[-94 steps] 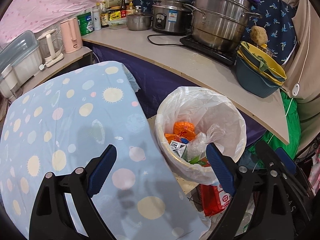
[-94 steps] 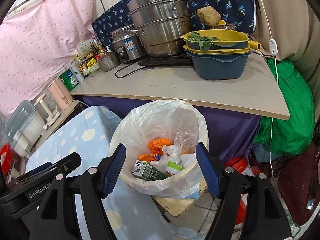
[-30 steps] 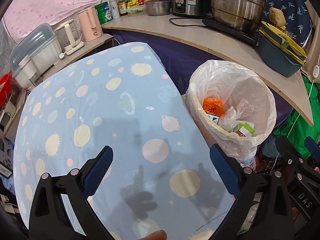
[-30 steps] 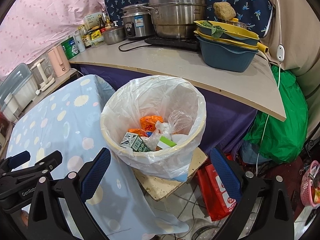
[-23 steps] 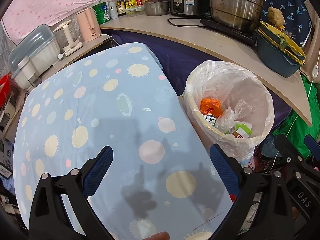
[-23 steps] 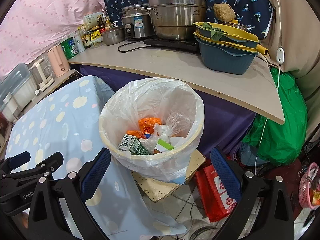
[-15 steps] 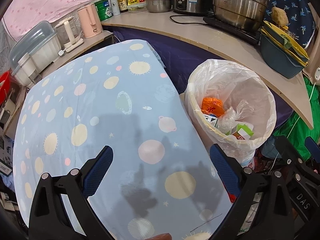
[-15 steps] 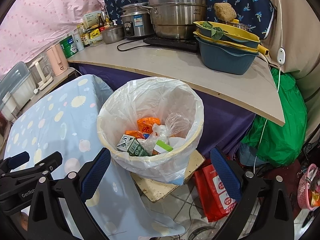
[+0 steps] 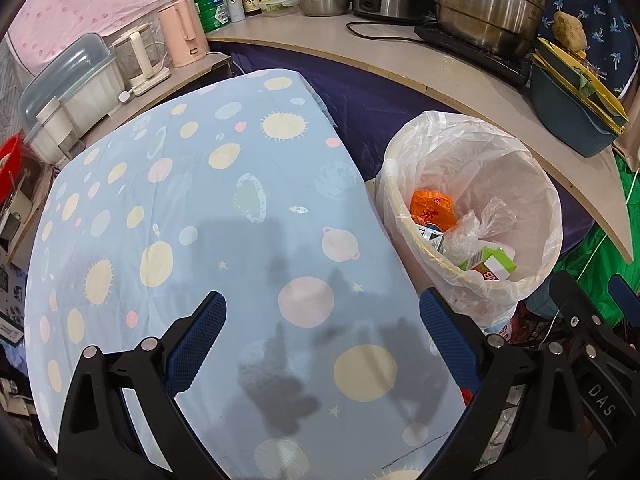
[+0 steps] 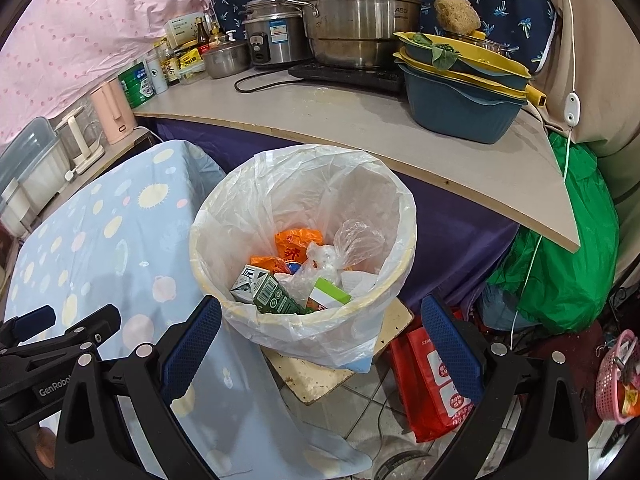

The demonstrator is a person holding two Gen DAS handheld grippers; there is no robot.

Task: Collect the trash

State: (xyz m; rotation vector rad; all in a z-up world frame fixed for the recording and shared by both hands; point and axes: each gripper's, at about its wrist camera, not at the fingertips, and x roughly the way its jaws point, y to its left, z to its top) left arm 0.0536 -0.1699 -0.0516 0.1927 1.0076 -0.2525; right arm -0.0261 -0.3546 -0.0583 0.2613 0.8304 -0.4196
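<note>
A cream trash bin lined with a clear plastic bag (image 9: 532, 184) (image 10: 400, 216) stands beside the table. Inside lie an orange wrapper (image 10: 298, 242), a green-and-white carton (image 10: 266, 292), a crumpled clear bag (image 10: 352, 240) and a small green box (image 9: 494, 264). My left gripper (image 9: 322, 328) is open and empty above the table's blue tablecloth with planet prints (image 9: 180, 208), left of the bin. My right gripper (image 10: 320, 332) is open and empty, just in front of the bin's near rim.
A curved counter (image 10: 344, 120) behind the bin holds steel pots (image 10: 352, 12), a rice cooker (image 10: 272, 36), stacked blue and yellow basins (image 10: 460, 92), bottles and a pink kettle (image 9: 182, 32). A green bag (image 10: 560, 264), a red bag (image 10: 436, 380) and a board under the bin are on the floor.
Both grippers have drawn back and up from the bin since three seconds ago. In the last second the views shifted only slightly. Both stay open and empty.
</note>
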